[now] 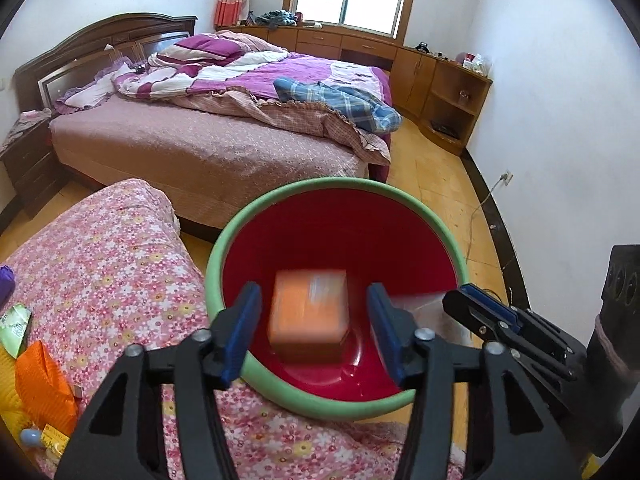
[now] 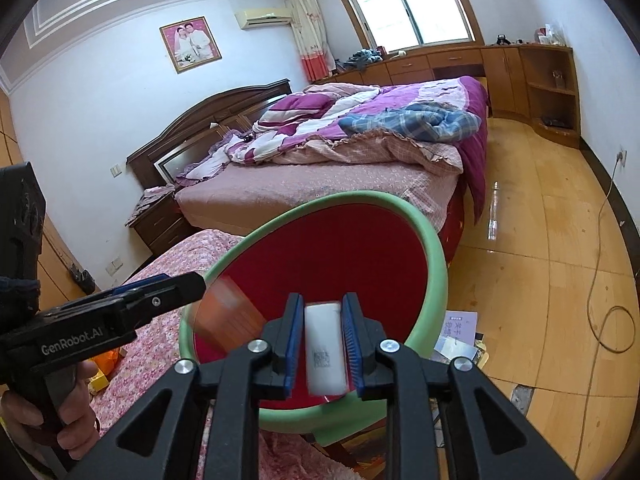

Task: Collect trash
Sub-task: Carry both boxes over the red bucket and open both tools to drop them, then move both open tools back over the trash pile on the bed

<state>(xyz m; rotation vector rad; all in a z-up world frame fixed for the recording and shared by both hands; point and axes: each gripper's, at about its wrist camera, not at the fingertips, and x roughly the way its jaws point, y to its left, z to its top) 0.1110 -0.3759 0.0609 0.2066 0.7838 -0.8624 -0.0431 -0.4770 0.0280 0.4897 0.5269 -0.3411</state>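
Fingers of the left gripper [image 1: 314, 334] stand apart in the left wrist view, angled down over the mouth of one red bin [image 1: 248, 236] with a green rim. One orange box [image 1: 308, 316], blurred, shows in the gap between the two blue pads [image 1: 240, 332] without touching either; it lies inside the bin, whether at the bottom or above it cannot be told. To the right of these fingers the right gripper [image 1: 476, 304] reaches over the bin rim from the side, a blurred pale thing at its tip. Left of and below the fingers spreads a pink flowered cover [image 1: 104, 264], with one orange packet [image 1: 44, 392] and one green packet [image 1: 14, 330] lying on it, well apart from the pads.

From the right wrist view, the right gripper [image 2: 323, 346] also points down at the bin [image 2: 434, 264], which looks tilted here. One white box [image 2: 325, 352] stands upright between its two blue pads [image 2: 294, 344]; slim gaps show at both sides, so the pads do not clearly press it, and the fingers are only narrowly apart. Left of these fingers a hand [image 2: 52, 412] grips the handle of the left gripper [image 2: 188, 286], whose tip reaches over the bin rim; the orange box [image 2: 226, 312] shows blurred just beyond that tip. Right of the fingers, papers [image 2: 460, 330] lie on the wooden floor [image 2: 540, 260] beside the bin.
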